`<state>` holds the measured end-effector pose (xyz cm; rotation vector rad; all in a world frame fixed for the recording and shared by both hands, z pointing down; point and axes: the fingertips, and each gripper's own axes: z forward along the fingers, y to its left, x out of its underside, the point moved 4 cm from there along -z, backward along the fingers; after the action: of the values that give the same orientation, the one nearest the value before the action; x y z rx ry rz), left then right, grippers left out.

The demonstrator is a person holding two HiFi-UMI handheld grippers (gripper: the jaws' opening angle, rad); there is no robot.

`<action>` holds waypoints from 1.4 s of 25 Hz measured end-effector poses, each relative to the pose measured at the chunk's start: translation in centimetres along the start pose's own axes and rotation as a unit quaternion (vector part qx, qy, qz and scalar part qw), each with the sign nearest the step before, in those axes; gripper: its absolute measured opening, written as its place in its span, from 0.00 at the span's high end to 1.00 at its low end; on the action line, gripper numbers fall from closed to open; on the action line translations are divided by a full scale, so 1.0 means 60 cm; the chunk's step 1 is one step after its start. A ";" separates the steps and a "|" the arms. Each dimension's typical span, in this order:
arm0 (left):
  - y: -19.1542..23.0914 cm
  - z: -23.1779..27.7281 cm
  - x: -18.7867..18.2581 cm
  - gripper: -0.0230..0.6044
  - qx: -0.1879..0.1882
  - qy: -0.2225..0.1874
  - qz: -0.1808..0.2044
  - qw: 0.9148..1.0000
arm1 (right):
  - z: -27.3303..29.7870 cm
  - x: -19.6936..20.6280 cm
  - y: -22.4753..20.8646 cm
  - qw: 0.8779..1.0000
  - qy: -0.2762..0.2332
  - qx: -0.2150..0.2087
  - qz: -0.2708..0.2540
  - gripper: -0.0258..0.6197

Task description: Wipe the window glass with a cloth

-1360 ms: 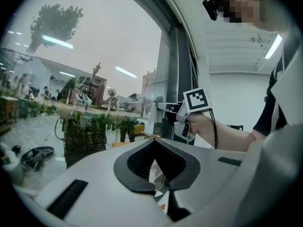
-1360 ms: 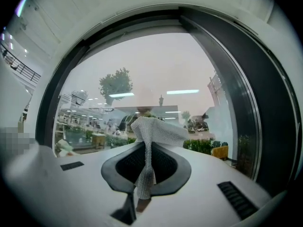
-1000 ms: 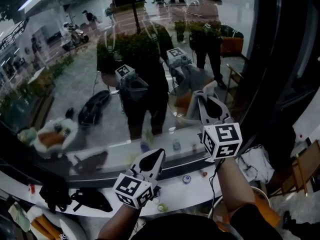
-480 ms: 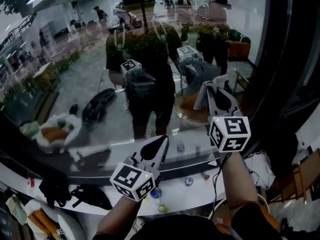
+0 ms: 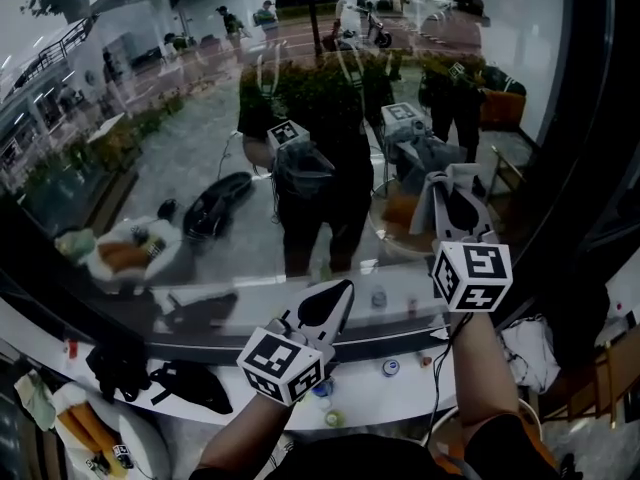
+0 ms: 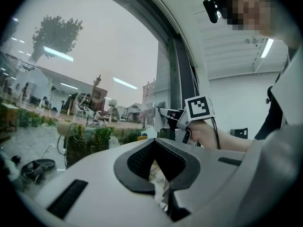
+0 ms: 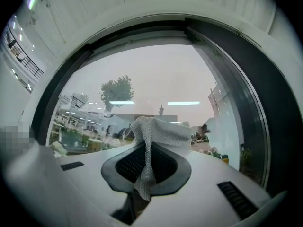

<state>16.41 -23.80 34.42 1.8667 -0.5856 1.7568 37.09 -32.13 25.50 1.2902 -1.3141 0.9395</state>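
The window glass (image 5: 170,158) fills the head view and mirrors the person and both grippers. My right gripper (image 5: 452,200) is raised at the glass on the right, shut on a white mesh cloth (image 5: 437,186). In the right gripper view the cloth (image 7: 161,130) bunches over the jaw tips of that gripper (image 7: 147,167), close to the pane (image 7: 156,74). My left gripper (image 5: 333,298) is lower, above the sill, with its dark jaws together and nothing held. In the left gripper view this gripper (image 6: 158,174) faces the glass (image 6: 71,65), and the right gripper (image 6: 166,113) shows beyond it.
A white sill (image 5: 400,393) runs below the glass with small caps (image 5: 391,367) and a black bag (image 5: 190,383) on it. A dark window frame (image 5: 585,158) borders the pane on the right. Orange things (image 5: 80,433) lie at the bottom left.
Both grippers sit slightly further right in the head view, and the view itself has shifted. The right gripper still holds the cloth at the glass.
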 end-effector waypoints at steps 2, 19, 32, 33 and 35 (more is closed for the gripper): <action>-0.001 -0.004 0.001 0.95 -0.006 0.000 0.001 1.000 | 0.000 -0.003 0.004 1.000 -0.004 -0.005 0.001 0.89; 0.119 -0.175 0.005 0.95 -0.041 0.004 0.002 0.999 | 0.035 -0.029 0.244 0.999 -0.017 -0.050 0.000 0.89; 0.245 -0.351 0.007 0.95 -0.073 -0.008 -0.011 0.997 | 0.078 -0.044 0.490 0.996 -0.013 -0.084 -0.012 0.89; 0.253 -0.364 0.008 0.95 -0.077 -0.010 -0.014 0.997 | 0.081 -0.043 0.509 0.996 -0.011 -0.089 -0.013 0.89; 0.268 -0.389 0.012 0.95 -0.084 -0.015 -0.019 0.996 | 0.087 -0.041 0.548 0.995 -0.008 -0.099 -0.017 0.89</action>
<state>-11.73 -21.66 37.07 1.7794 -0.6830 1.6051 3.72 -32.82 26.19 1.1649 -1.3573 0.7558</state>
